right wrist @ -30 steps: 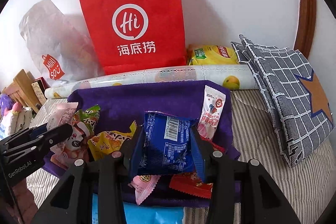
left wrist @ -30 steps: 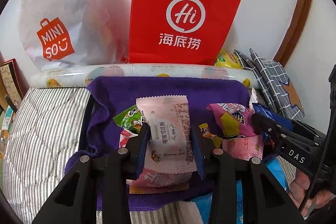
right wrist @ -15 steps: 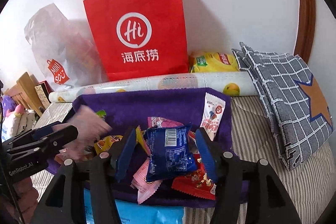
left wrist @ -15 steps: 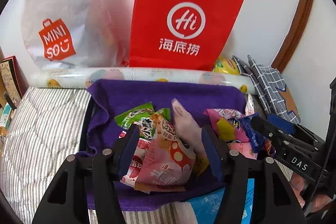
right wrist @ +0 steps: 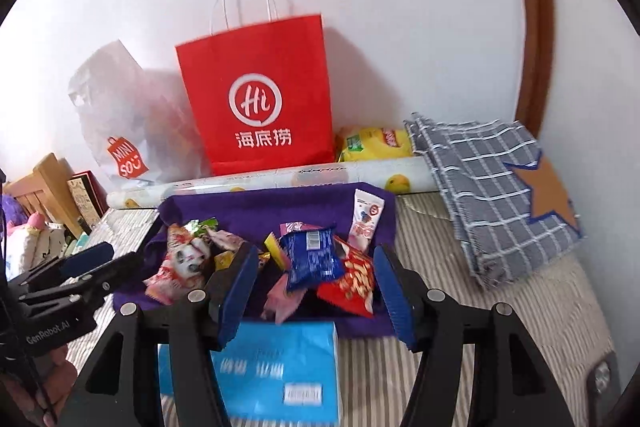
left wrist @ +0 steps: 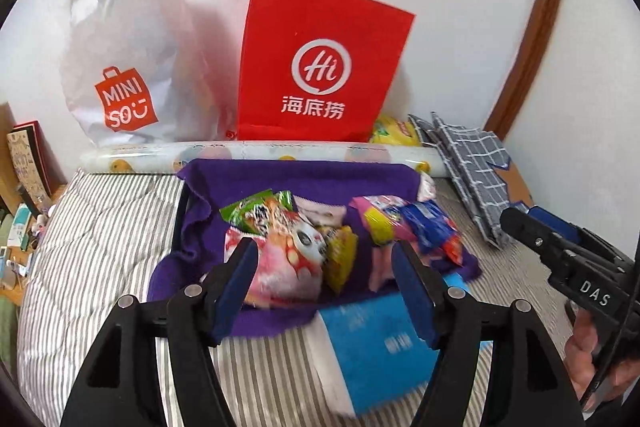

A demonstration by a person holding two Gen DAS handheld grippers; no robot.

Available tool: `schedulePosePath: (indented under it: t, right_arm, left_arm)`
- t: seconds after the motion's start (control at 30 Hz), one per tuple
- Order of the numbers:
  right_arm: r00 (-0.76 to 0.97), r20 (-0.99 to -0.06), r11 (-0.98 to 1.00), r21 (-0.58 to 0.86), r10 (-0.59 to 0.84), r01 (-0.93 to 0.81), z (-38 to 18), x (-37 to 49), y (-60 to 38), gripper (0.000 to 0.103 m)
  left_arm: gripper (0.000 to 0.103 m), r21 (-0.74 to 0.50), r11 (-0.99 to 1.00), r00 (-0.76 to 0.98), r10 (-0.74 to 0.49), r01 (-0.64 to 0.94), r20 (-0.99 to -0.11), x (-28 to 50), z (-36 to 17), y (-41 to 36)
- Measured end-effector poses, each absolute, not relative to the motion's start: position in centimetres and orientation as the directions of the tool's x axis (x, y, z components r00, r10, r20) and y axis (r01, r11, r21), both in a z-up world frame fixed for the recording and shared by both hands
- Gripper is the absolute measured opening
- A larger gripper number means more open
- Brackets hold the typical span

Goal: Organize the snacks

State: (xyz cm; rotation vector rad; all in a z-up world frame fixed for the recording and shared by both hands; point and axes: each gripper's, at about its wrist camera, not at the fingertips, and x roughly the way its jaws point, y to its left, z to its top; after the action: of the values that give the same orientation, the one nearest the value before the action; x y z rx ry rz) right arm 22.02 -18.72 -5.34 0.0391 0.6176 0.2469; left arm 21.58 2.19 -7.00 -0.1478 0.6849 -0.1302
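Left gripper [left wrist: 324, 287]: jaws spread, nothing between the blue pads; they have just been opening, and the pink packet they pinched a second ago now lies among the others. Seen through the gap is a pink-and-white panda-print packet [left wrist: 286, 267], lying on the purple cloth [left wrist: 280, 179] with a green packet [left wrist: 256, 211] behind it and a yellow packet [left wrist: 340, 259] just beside it.

Right gripper [right wrist: 312, 287]: jaws likewise spread and empty, having just been opening. Beyond the pads a blue packet [right wrist: 314, 257] lies tilted on top of a red packet [right wrist: 356, 279] and a pink packet [right wrist: 284, 297]; a slim white sachet [right wrist: 366, 219] leans against the raised back edge of the same cloth.

The snacks thus form two loose heaps on the purple cloth: the panda heap on the left, the blue-packet heap on the right. A light blue tissue pack [right wrist: 280, 363] lies at the cloth's near edge. The cloth rests on a striped bed [left wrist: 104, 247]. Behind it runs a printed roll [right wrist: 280, 175]; behind that, against the white wall, stand a red paper bag [right wrist: 260, 99] and a white plastic bag [left wrist: 128, 67]. A yellow crisp bag [right wrist: 372, 143] and a folded grey checked cloth [right wrist: 492, 187] lie to the right.
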Motion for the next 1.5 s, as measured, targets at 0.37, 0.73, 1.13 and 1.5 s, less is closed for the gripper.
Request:
schedulePosePath:
  t: [0.37,0.73,1.13,1.5]
  right_arm:
    - [0.77,-0.603,0.978,0.135,0.208,-0.158,-3.5,14.3,-20.6,0.066]
    - [0.813,-0.544,0.978,0.13,0.206,-0.161,-2.1,7.1,-22.0,0.091]
    - [0.824,-0.535,0.981,0.154,0.186,-0.122,-1.3,3.7,-22.8,0.094]
    - [0.827,-0.535,0.984,0.145,0.169,-0.107,-1.2,3.0,-22.7,0.094]
  left_arm:
    - [0.082,-0.152,0.987,0.79,-0.131,0.049,-0.599,13.5,-4.4,0.8]
    - [0.092,-0.142,0.989,0.809,-0.121,0.047,-0.575,6.9,-2.9,-0.8]
    - [0.092,-0.097,0.995,0.824,-0.071,0.02,-0.562,3.6,-2.1,-1.7]
    - [0.092,-0.082,0.996,0.831,-0.061,0.019,-0.553,2.9,-1.7,-1.8]
